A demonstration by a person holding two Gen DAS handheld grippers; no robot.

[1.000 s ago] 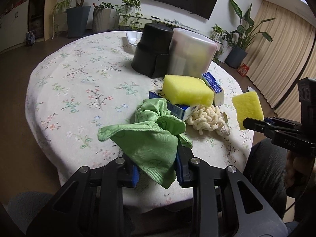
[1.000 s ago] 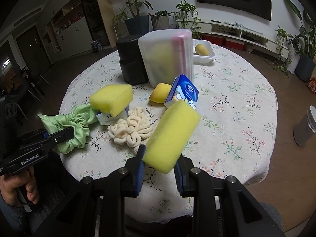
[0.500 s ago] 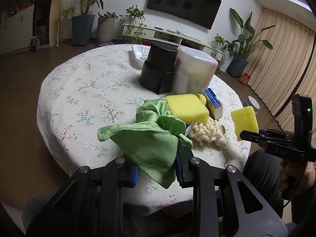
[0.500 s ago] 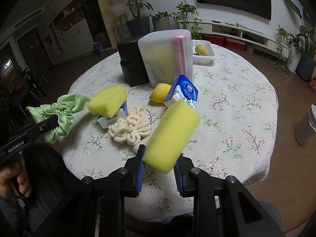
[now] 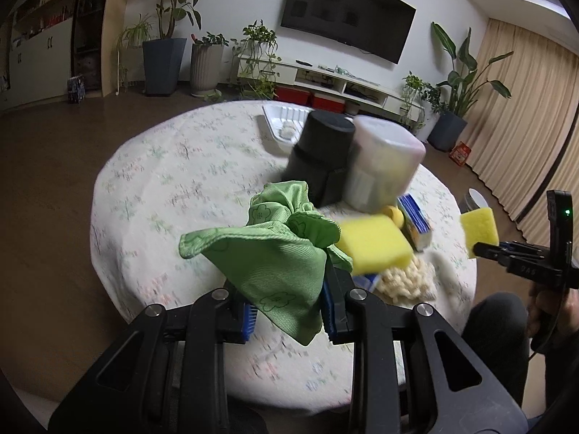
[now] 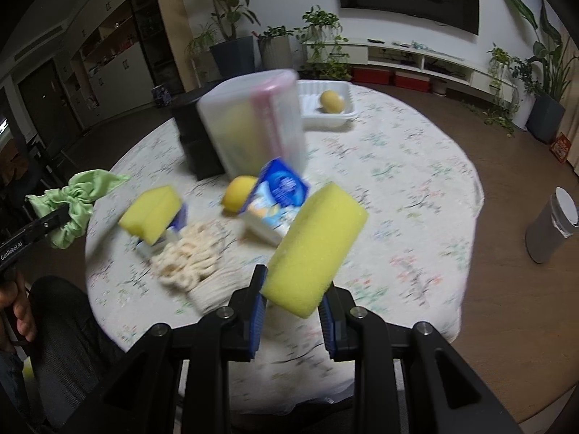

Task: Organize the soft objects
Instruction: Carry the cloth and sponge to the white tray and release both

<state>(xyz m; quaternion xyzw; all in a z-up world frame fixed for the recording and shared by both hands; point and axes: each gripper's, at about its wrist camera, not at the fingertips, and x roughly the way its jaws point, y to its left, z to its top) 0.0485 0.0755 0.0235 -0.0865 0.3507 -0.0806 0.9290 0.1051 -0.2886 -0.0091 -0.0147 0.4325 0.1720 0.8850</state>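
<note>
My left gripper [image 5: 287,313] is shut on a green cloth [image 5: 275,253] and holds it in the air above the table's near edge; it also shows in the right wrist view [image 6: 77,204]. My right gripper [image 6: 293,311] is shut on a yellow sponge [image 6: 315,249], lifted above the table; it also shows in the left wrist view [image 5: 479,229]. A second yellow sponge [image 6: 150,213] rests on a blue-and-white pack. A cream knitted item [image 6: 190,253] lies next to it on the floral tablecloth [image 6: 398,188].
A black container [image 5: 322,155] and a translucent lidded container [image 6: 253,123] stand mid-table. A blue tissue pack [image 6: 278,199] and a yellow round object [image 6: 239,195] lie before them. A white tray [image 6: 325,105] holds a yellow item. A grey bin [image 6: 553,228] stands on the floor.
Both grippers have risen and pulled back from the table with their loads. The table looks smaller and lower in both views. The views are blurred by motion.
</note>
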